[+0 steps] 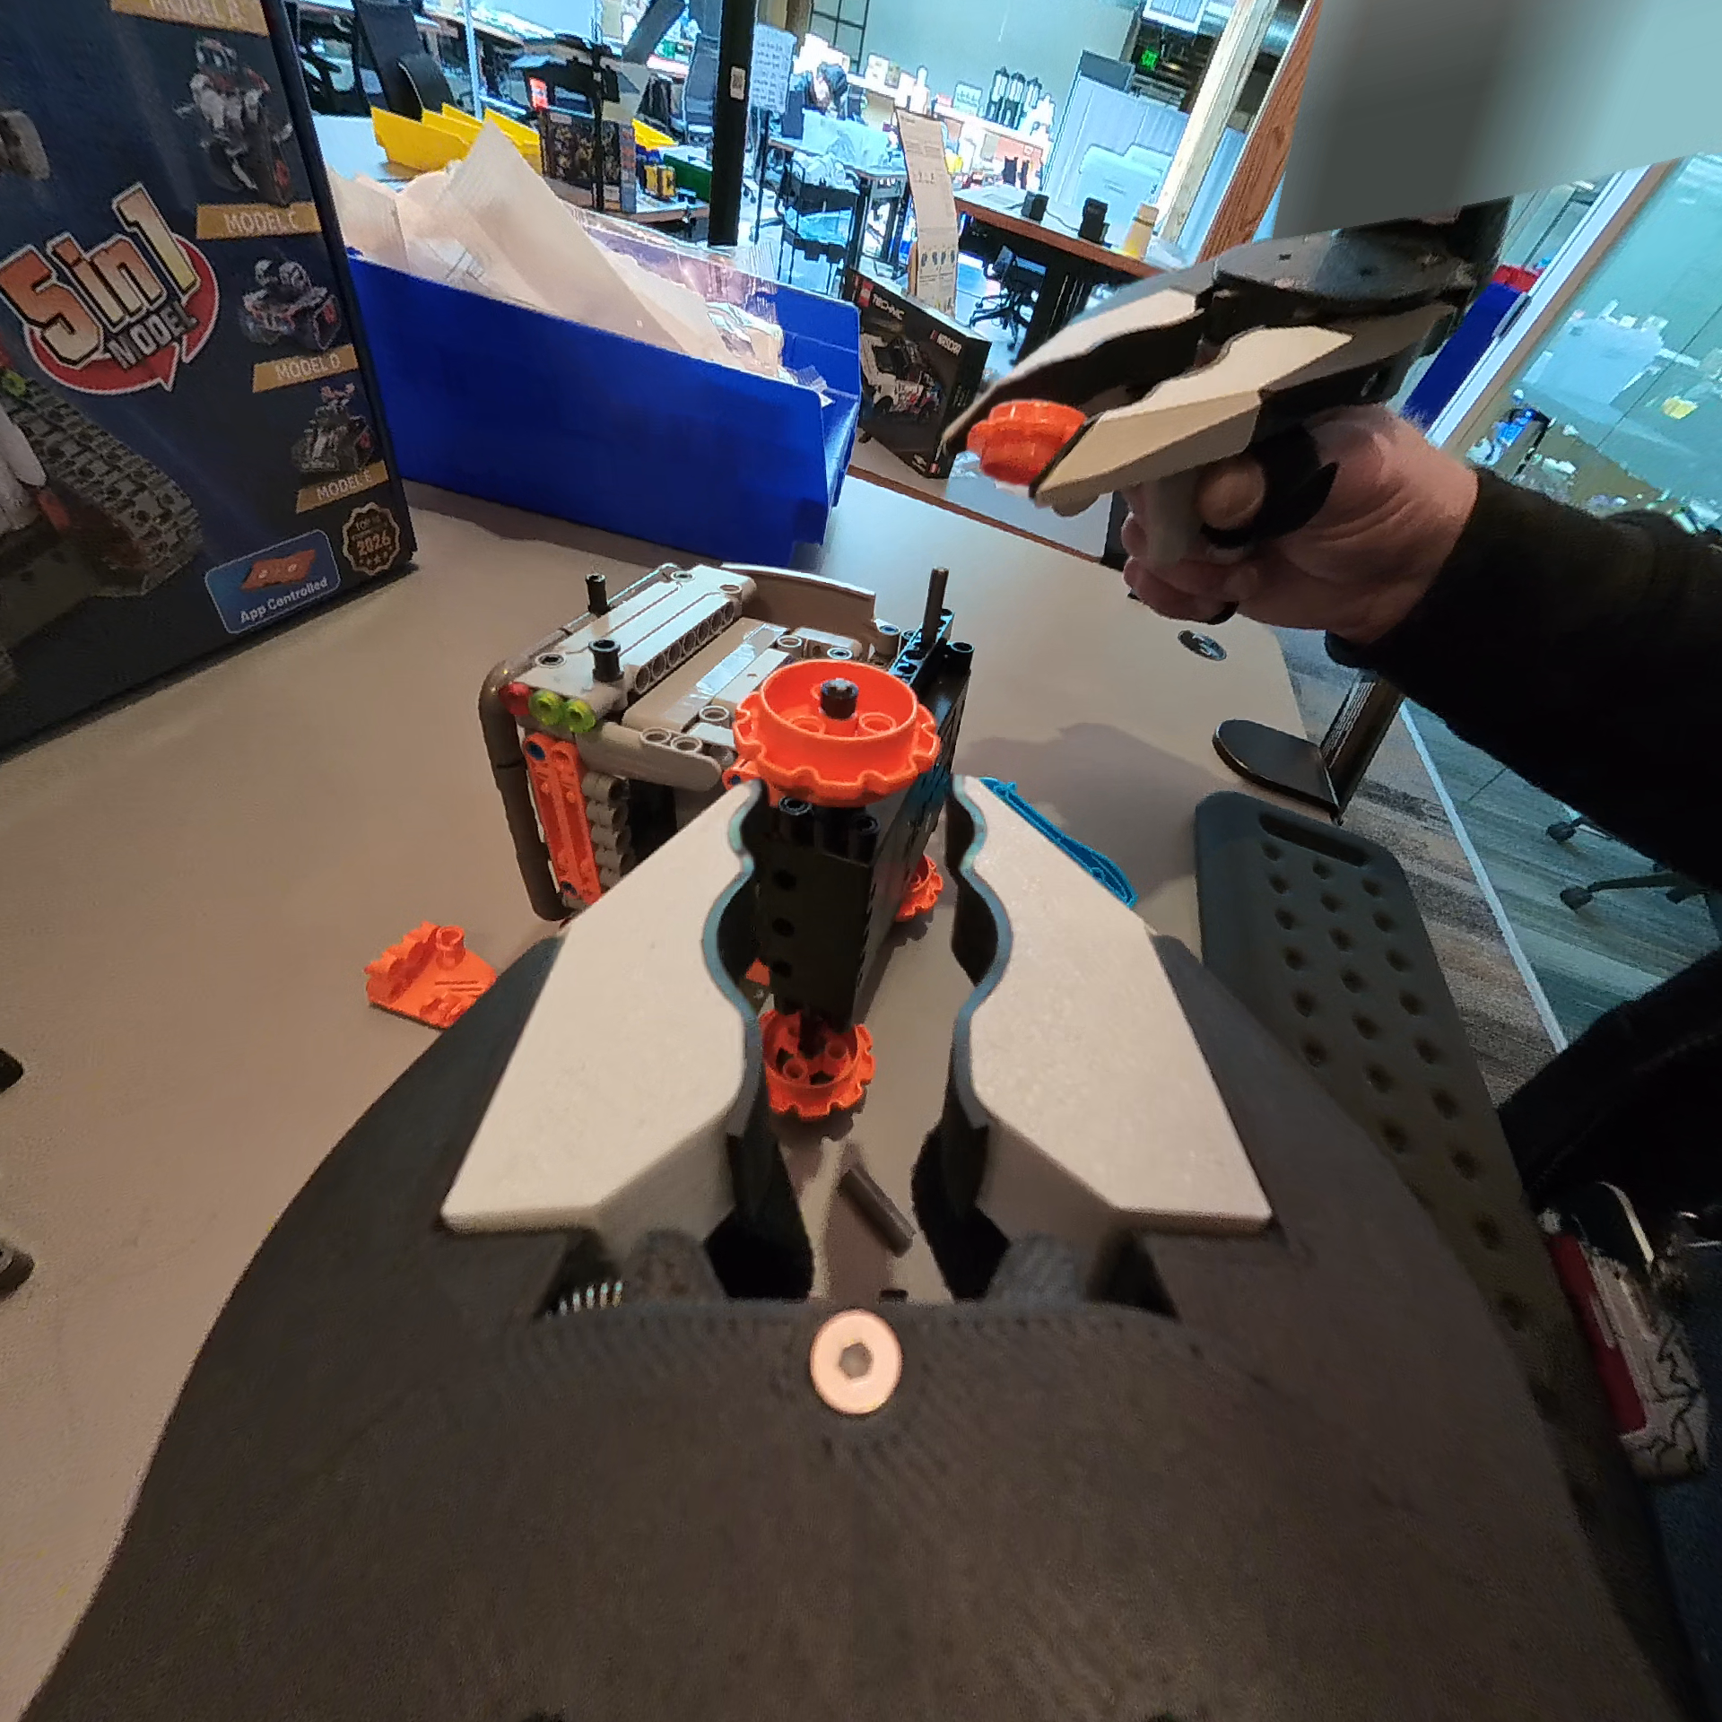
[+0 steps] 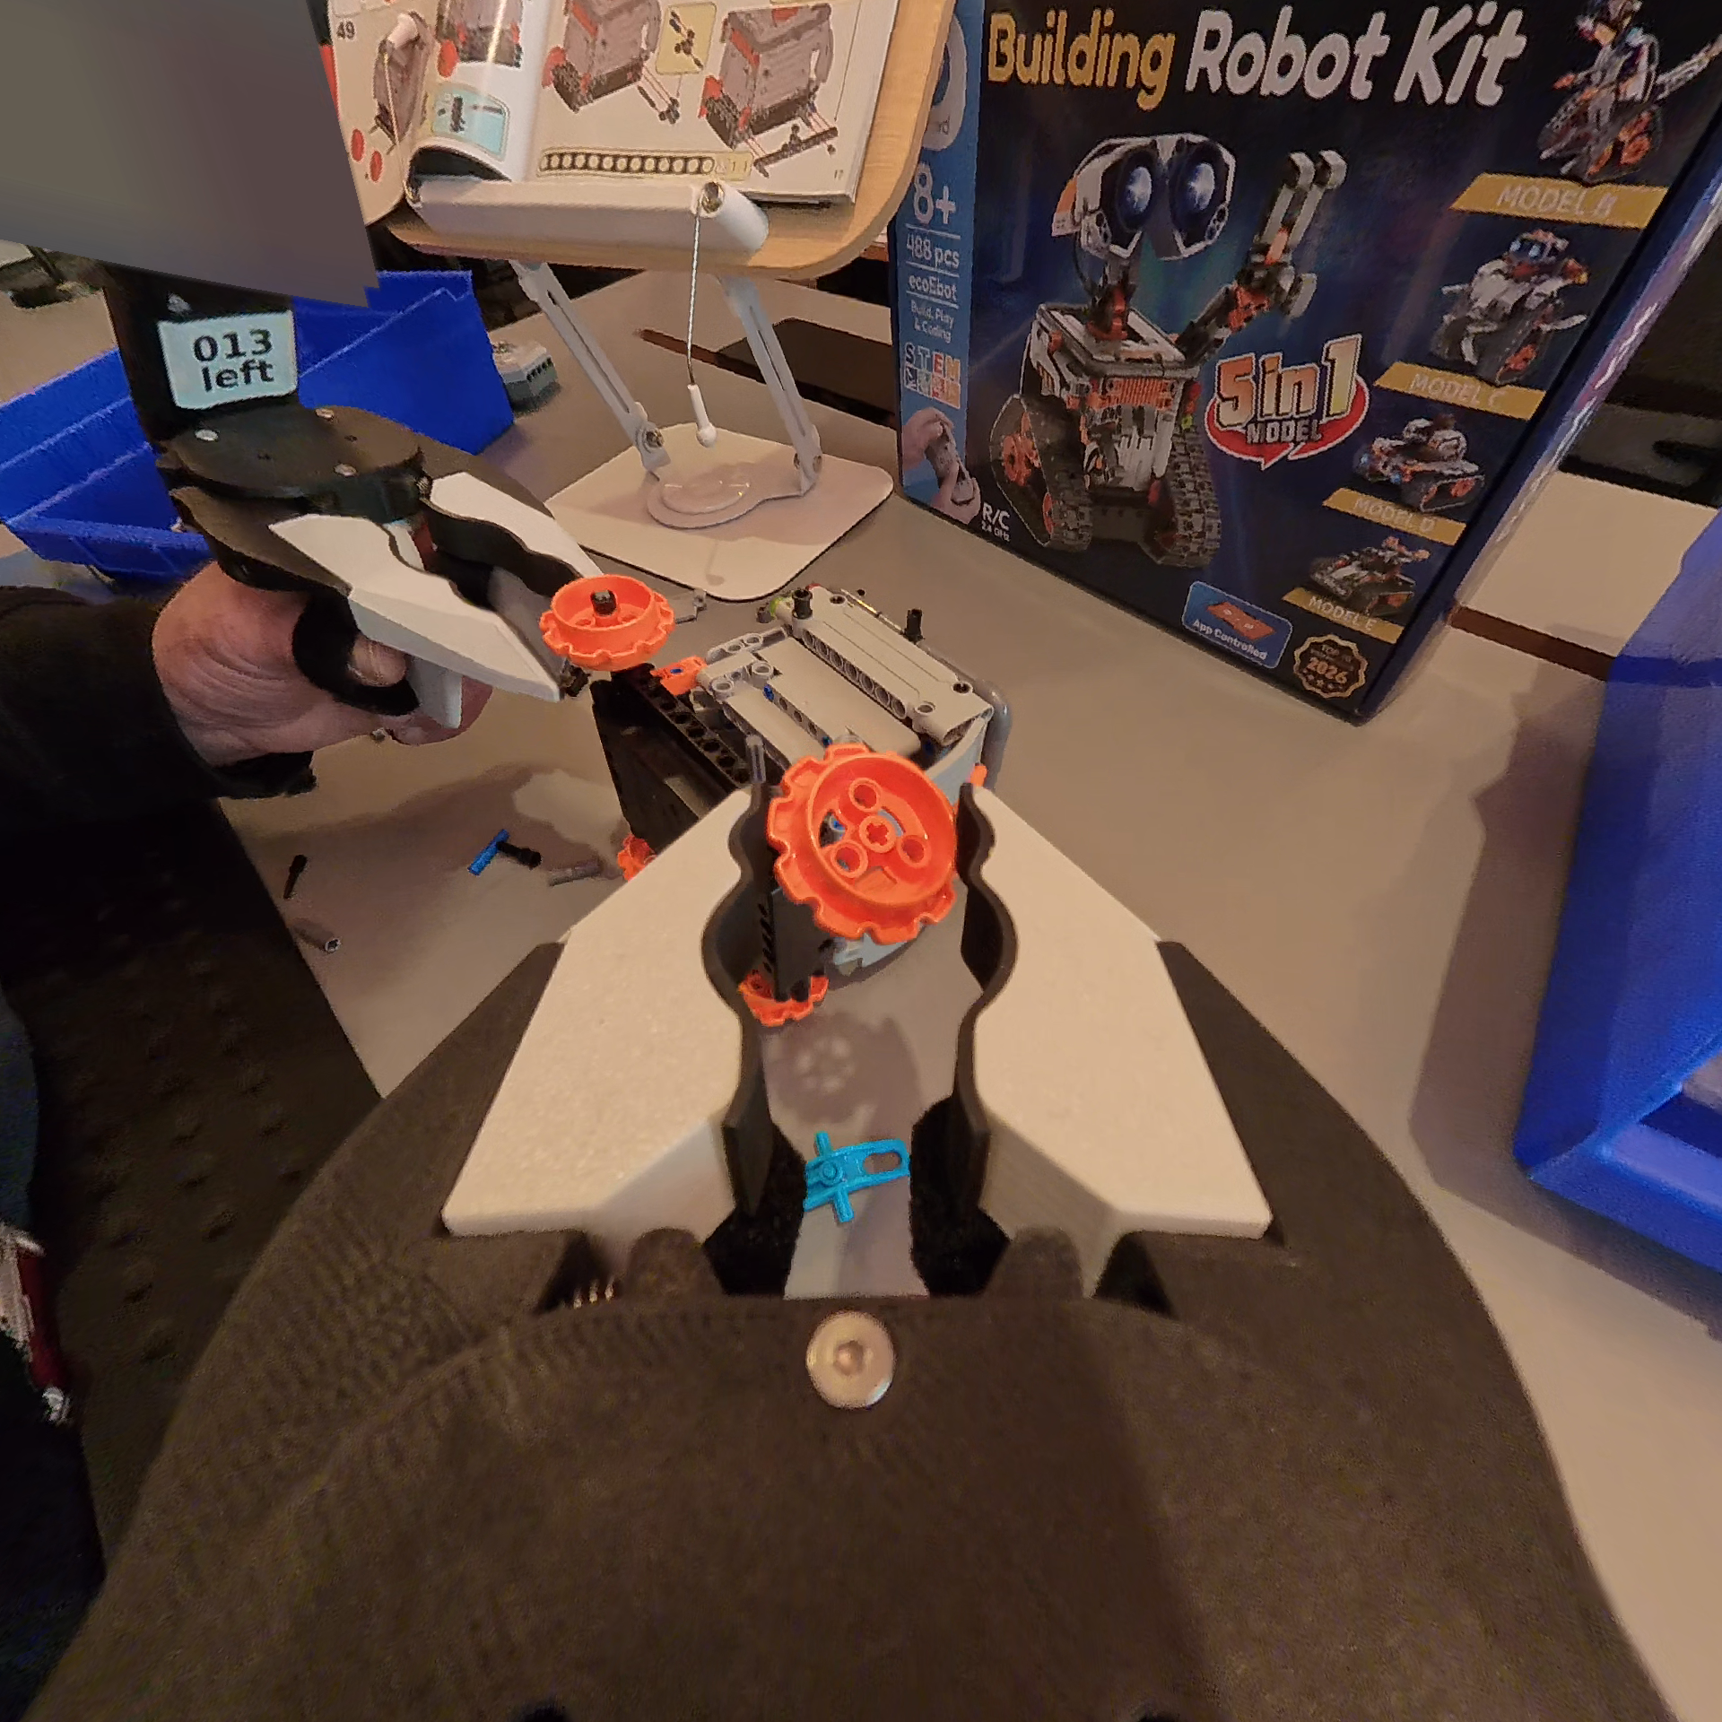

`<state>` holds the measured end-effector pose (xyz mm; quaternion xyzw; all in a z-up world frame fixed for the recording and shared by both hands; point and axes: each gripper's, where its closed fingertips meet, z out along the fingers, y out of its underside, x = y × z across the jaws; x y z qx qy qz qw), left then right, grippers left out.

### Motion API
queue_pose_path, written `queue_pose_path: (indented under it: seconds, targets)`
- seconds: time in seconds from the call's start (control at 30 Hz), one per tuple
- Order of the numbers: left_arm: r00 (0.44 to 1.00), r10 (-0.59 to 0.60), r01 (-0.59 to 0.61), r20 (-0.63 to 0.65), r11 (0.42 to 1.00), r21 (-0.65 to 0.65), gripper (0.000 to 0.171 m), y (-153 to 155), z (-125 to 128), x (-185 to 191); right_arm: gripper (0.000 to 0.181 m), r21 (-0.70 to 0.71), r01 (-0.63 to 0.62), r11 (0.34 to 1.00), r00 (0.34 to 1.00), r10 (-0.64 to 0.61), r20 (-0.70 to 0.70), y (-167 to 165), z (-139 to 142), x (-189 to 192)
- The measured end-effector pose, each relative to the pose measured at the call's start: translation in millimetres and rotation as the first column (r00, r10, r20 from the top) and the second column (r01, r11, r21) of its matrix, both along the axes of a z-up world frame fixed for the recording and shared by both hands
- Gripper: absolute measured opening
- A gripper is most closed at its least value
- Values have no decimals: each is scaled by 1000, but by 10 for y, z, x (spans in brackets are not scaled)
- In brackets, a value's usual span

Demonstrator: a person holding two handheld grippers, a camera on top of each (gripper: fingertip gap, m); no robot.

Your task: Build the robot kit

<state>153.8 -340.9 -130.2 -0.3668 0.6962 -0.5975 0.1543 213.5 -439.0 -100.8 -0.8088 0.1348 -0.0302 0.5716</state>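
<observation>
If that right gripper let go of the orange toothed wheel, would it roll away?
Probably a little: the orange toothed plastic wheel is round, so on edge it may roll, though its teeth should slow it. Landing flat, it likely stays put. It looks rigid and light.

Orange wheel [image 2: 862, 843], blue bin [image 1: 596, 419]

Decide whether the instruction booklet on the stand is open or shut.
Open. The booklet lies spread on the stand, two illustrated pages showing either side of its centre fold.
</observation>
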Motion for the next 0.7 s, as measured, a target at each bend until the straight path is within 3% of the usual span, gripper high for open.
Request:
queue_pose_path:
  seconds: [0.2,0.4,0.7]
  targets:
    - [1000,12,-12,-17,1000,-17,32,20,-7,16,38,-78,37,996,999,-37,2,-109,-239,47]
    - [999,-13,13,-39,1000,1,41,-38,-83,-29,38,-153,90,984,995,-96,-29,-295,-584,107]
    - [999,20,-21,-35,999,-32,30,-38,-104,27,38,-286,136,948,987,-155,-41,-503,-1041,117]
